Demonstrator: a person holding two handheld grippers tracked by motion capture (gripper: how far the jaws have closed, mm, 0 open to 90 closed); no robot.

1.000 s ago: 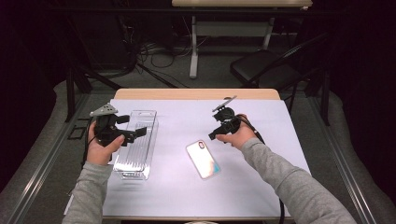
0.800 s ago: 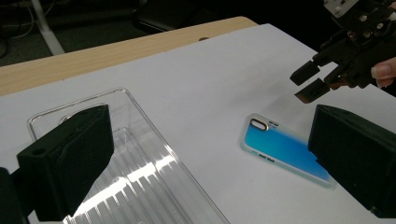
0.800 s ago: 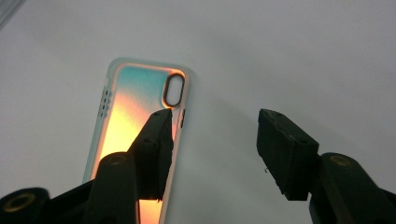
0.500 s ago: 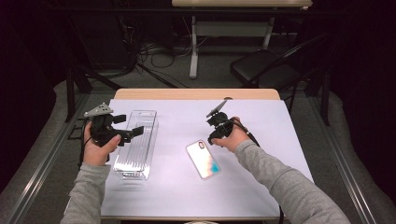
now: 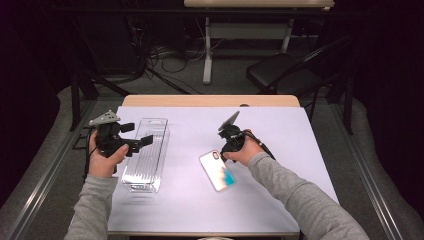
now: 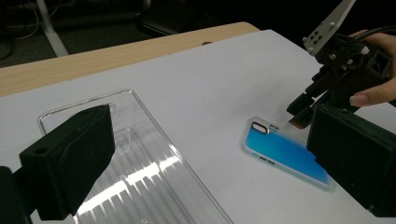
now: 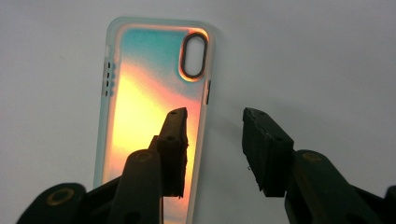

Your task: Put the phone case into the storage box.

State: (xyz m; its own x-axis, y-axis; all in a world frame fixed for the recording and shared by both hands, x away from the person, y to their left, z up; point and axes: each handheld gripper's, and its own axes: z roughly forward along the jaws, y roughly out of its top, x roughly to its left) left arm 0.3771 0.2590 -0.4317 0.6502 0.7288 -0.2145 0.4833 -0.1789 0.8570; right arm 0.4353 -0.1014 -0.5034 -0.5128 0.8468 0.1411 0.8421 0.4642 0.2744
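The right hand-held gripper point(image 5: 223, 152) hung low over the near right edge of the thin, rectangular phone case with an iridescent blue-to-orange back and a clear soft rim point(image 5: 218, 170). Its jaws had just been closing, but they were released: in the right gripper view one jaw stood above the back of the case and the other above the bare surface beside it, so the long right edge of the case lay in the gap between them, and the pads did not press on it. The case lay flat on the white paper-covered surface point(image 5: 280, 150), directly under and a little ahead of this gripper. Its long axis ran almost in line with the jaws, with the oval camera opening point(image 7: 193, 55) at the far end. So I judge that the coming move depended on this: the jaws had to sink further and grip across the rim, not along the length.

The left hand-held gripper point(image 5: 131, 145) was well apart from the case, with its jaws wide open and nothing between them. It hovered over the long clear plastic tray with a ribbed bottom point(image 5: 147, 150). The case lay beyond that tray, so the right hand was clearly the nearer one.
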